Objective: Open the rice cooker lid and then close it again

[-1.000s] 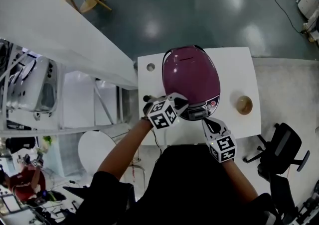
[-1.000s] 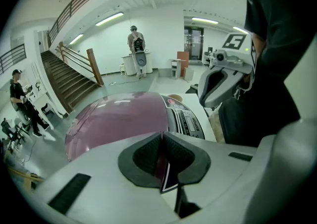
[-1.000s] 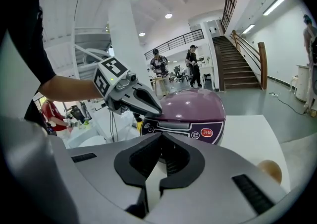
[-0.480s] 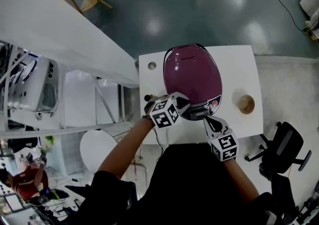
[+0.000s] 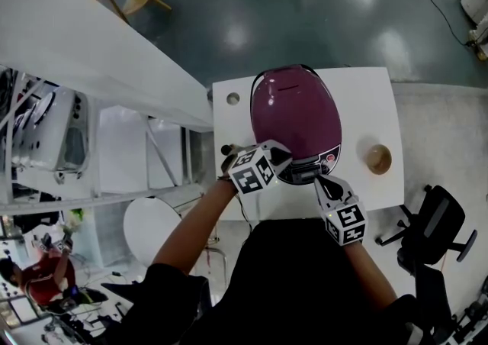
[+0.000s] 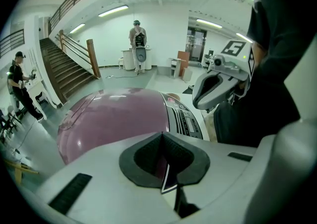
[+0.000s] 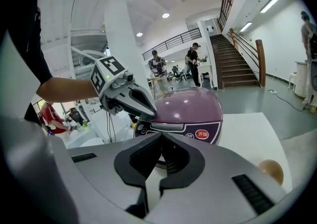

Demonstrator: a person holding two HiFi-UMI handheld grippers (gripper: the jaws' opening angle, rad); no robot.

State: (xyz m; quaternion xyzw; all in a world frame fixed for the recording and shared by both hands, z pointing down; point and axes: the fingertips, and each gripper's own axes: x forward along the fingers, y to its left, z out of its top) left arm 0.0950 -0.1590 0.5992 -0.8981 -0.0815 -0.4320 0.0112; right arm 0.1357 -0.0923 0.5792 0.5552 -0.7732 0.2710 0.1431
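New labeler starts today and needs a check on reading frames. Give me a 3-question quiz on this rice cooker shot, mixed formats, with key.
1. True or false: the rice cooker has its lid standing open.
2. In the head view, the small brown round object is: A) on the white table, to the right of the cooker; B) on top of the cooker; C) on the floor.
3. One word: the jaws of the left gripper and the right gripper are both ____.

Key: 1 false, the lid is down. 2 A. 3 shut, with nothing between them.
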